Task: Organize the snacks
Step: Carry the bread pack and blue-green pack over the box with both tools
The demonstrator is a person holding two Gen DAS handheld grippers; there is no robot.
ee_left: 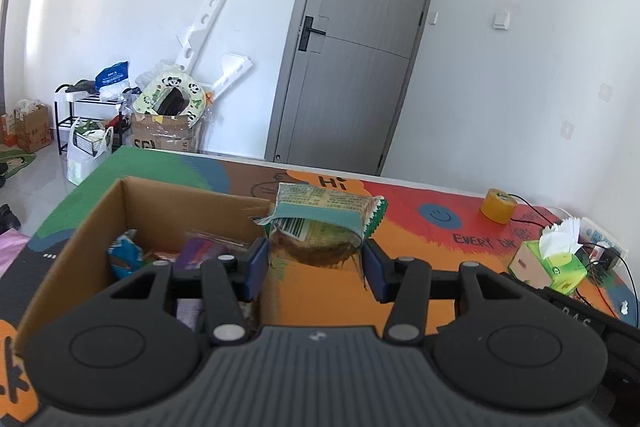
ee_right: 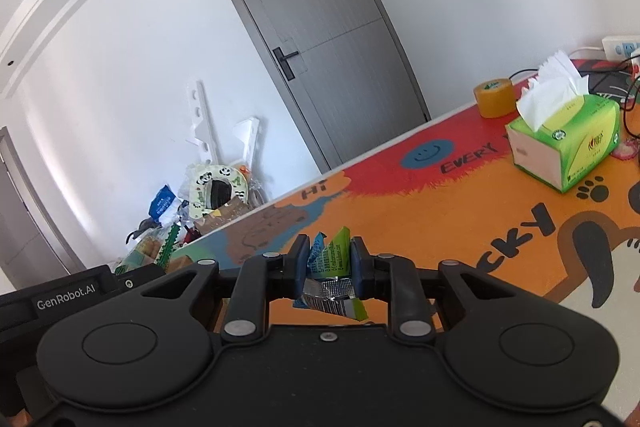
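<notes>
My left gripper (ee_left: 316,259) is shut on a green and clear packet with a round brown cake (ee_left: 324,227), held above the table beside the right wall of an open cardboard box (ee_left: 96,227). Inside the box lie a blue packet (ee_left: 126,255) and a purple packet (ee_left: 200,251). My right gripper (ee_right: 330,265) is shut on small green and blue sachets (ee_right: 330,267) with a silver edge, held over the orange table. At the left edge of the right wrist view the left gripper's packet (ee_right: 156,251) shows behind its black housing.
The colourful table mat (ee_right: 440,227) carries a green tissue box (ee_right: 568,143), a yellow tape roll (ee_right: 494,97) and cables with a power strip (ee_right: 622,47) at the far right. Beyond the table are a grey door (ee_left: 352,47) and floor clutter (ee_left: 160,115).
</notes>
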